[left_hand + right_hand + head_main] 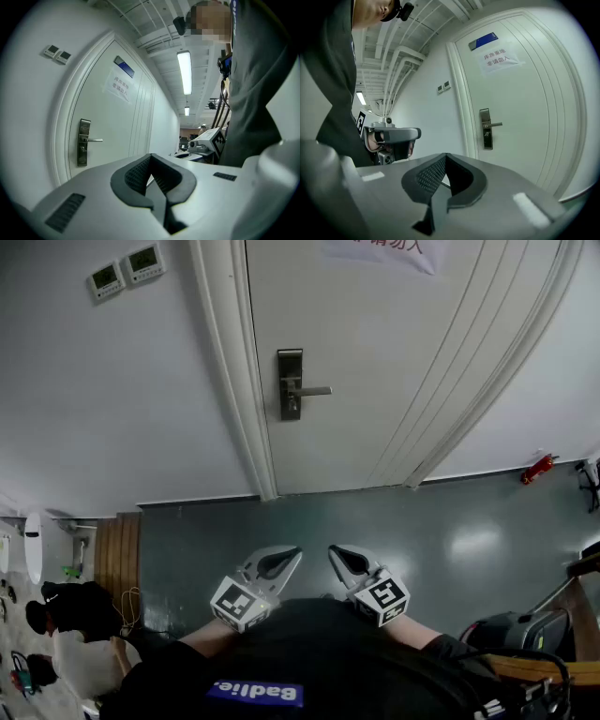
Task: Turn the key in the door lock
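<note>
— Door lock first: where is it in the head view?
— The silver metal lock plate with a lever handle (pixel 292 383) sits near the left edge of the closed white door (pixel 375 362). It is well apart from both tools. It is too small here to tell whether a key is in it.
— And the tools?
— The left hand-held gripper (pixel 277 562) and the right hand-held gripper (pixel 345 562) are side by side, low over the grey floor (pixel 394 521). Both are close to the person's body, with their tips towards the door.
— What does the left gripper view show?
— The left hand-held gripper (pixel 151 168) has its jaws together. The dark ribbed pads (pixel 136 177) meet with nothing between them. The lock plate (pixel 84 142) is far off at the left, below a white paper notice (pixel 119 86) on the door.
— And the right gripper view?
— Much the same. The right hand-held gripper (pixel 445 171) is closed and empty. The lock plate (pixel 486 128) lies beyond it, right of centre, with its handle pointing right.
</note>
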`<state>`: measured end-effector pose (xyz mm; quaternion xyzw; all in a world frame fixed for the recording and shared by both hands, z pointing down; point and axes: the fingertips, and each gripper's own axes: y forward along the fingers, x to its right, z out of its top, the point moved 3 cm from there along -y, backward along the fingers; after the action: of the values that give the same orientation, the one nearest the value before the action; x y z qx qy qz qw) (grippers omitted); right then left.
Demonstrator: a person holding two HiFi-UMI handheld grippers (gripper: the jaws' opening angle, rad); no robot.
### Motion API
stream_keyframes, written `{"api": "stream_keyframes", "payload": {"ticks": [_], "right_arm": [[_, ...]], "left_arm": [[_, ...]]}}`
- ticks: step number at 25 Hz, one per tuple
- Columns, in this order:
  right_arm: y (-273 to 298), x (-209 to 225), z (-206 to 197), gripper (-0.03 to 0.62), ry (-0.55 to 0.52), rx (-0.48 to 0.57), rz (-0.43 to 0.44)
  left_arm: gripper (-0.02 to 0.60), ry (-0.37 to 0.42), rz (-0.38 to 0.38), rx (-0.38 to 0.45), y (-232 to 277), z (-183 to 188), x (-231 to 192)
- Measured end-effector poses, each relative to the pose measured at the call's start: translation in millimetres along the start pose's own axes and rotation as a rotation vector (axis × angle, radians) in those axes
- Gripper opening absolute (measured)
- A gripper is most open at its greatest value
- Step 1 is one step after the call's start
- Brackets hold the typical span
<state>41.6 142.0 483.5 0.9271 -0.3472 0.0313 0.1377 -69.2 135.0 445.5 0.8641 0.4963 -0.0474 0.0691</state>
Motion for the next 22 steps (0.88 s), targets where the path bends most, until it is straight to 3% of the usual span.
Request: {"api": "stream_keyframes", "payload": {"ticks": [6, 15, 22], "right_arm": [[0.5, 0.4, -1.0, 0.0, 0.002, -0.002, 0.004], [-4.1, 16.9, 4.2, 0.002, 0.011, 0.025, 0.008], [-2.7, 48.6, -9.4, 0.002, 0.027, 0.019, 0.031]], "left_arm": [[0.005, 0.009, -0.008, -0.007, 1.8, 1.6, 1.7], [0.005, 0.04, 0.041, -0.034, 14.7, 3.8, -2.3], [0.005, 0.082, 0.15, -0.039, 43.9, 0.8, -21.0]]}}
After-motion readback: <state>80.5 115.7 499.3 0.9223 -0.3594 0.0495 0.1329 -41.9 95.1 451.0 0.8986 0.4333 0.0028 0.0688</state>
